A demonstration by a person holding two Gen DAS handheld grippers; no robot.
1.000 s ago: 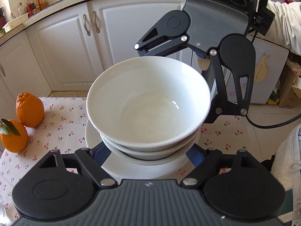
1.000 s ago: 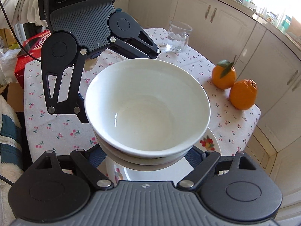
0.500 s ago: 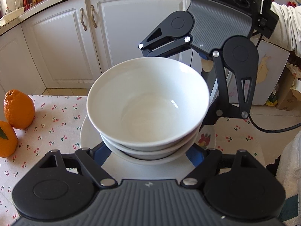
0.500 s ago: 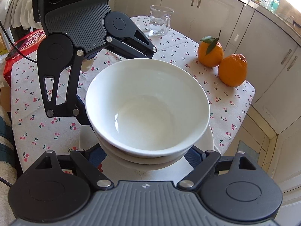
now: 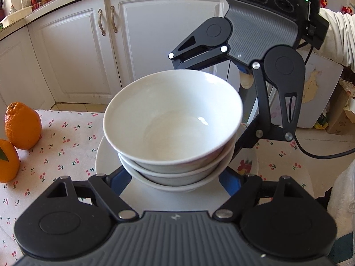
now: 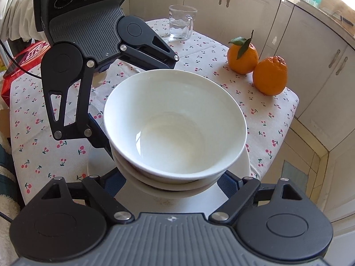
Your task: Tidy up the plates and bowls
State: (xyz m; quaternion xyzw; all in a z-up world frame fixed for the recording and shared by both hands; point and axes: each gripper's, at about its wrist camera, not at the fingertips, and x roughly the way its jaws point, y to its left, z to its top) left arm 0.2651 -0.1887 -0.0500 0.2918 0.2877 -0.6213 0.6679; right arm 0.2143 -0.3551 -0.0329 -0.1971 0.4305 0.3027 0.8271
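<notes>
A stack of nested white bowls [image 5: 173, 122] [image 6: 175, 119] stands on a white plate [image 5: 104, 161] [image 6: 243, 164] that has a fruit motif. The plate lies over the cherry-print tablecloth [image 6: 199, 51], near the table's edge. My left gripper [image 5: 175, 177] and right gripper [image 6: 173, 184] face each other across the stack. Each one's blue pads press on the sides of the lowest bowl. The right gripper's fingers [image 5: 246, 139] reach in from the far side in the left wrist view, and the left gripper's fingers [image 6: 99, 137] do so in the right wrist view. Whether the plate is off the cloth I cannot tell.
Two oranges [image 6: 257, 71] [image 5: 22, 124] sit near a table corner. A glass mug [image 6: 180, 24] stands at the far edge. White cabinets [image 5: 88, 51] surround the table, with a red box [image 6: 24, 59] beyond it. A person's pale sleeve [image 5: 339, 37] is behind the right gripper.
Both grippers and the stack have shifted together relative to the table: the oranges slid left in the left wrist view, and the mug slid up and left in the right wrist view. Both grips look unchanged.
</notes>
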